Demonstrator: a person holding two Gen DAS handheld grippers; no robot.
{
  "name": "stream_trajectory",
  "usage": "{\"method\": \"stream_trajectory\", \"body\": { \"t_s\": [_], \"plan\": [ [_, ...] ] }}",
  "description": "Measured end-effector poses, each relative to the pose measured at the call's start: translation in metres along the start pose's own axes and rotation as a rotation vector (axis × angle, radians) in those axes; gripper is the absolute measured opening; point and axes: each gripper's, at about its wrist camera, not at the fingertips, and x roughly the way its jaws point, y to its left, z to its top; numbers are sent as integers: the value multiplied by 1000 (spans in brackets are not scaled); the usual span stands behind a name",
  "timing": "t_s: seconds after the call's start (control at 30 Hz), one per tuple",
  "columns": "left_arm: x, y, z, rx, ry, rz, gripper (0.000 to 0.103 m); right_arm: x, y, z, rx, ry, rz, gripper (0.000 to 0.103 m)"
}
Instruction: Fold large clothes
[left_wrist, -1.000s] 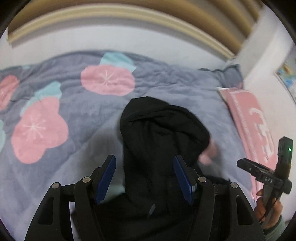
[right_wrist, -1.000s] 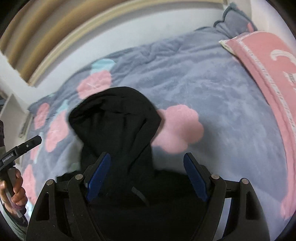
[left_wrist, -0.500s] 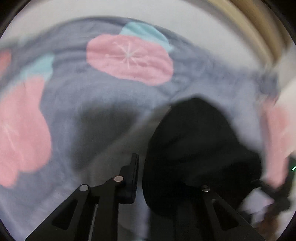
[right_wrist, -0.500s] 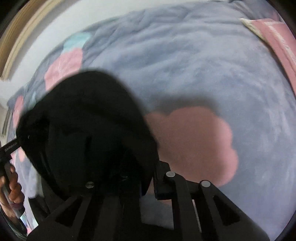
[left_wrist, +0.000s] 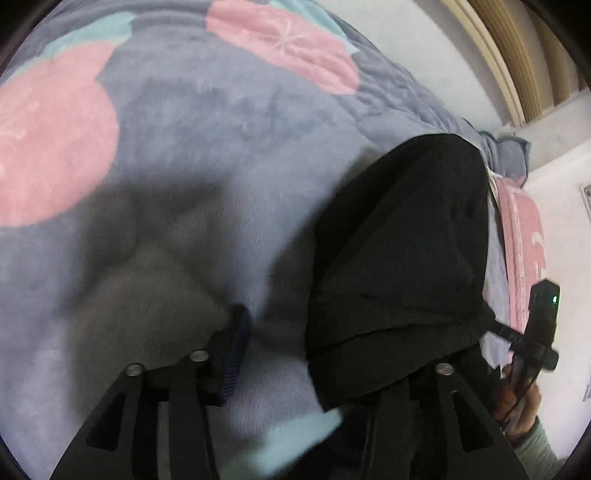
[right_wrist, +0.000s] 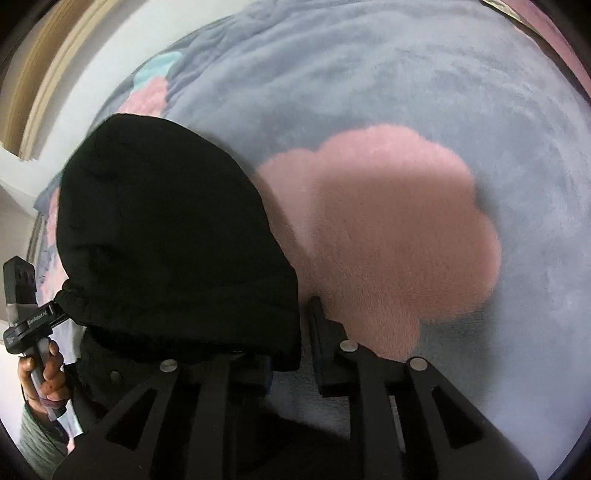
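A black hooded garment (left_wrist: 402, 266) hangs lifted above the bed, its hood bunched and drooping forward; it also shows in the right wrist view (right_wrist: 173, 240). My left gripper (left_wrist: 325, 354) is shut on the garment: its left blue pad (left_wrist: 236, 350) shows, its right finger is hidden under the cloth. My right gripper (right_wrist: 291, 339) is shut on the garment's other side, with cloth draped over its left finger. The two grippers hold the garment between them, each visible at the edge of the other's view.
A grey-blue fleece blanket (left_wrist: 221, 122) with pink flower shapes (right_wrist: 384, 229) covers the bed. A pink pillow (left_wrist: 524, 236) lies at the right. A white wall and wooden bed frame (left_wrist: 517, 62) lie beyond.
Both grippers went from open around the garment to shut on it and lifted it. The grippers swung apart, the left view turning left and the right view turning right.
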Motion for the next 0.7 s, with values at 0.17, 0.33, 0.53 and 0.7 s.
{"method": "stream_trajectory", "body": {
  "t_s": [0.17,0.33,0.53,0.7],
  "plan": [
    [-47,-11,-23,85,-22,-6,56,-53,3,-11,-71,-44,-12,53],
    [-101,-37,-30,201,-104,12,57,-101,27,0,-156,-155,21,53],
    [-124,-74,1,199,-251,-169,59,-85,79,34,-274,-180,20,53],
    [-53,-65,20,124,-120,-84,59,-20,80,40,-252,-34,20,52]
  ]
}}
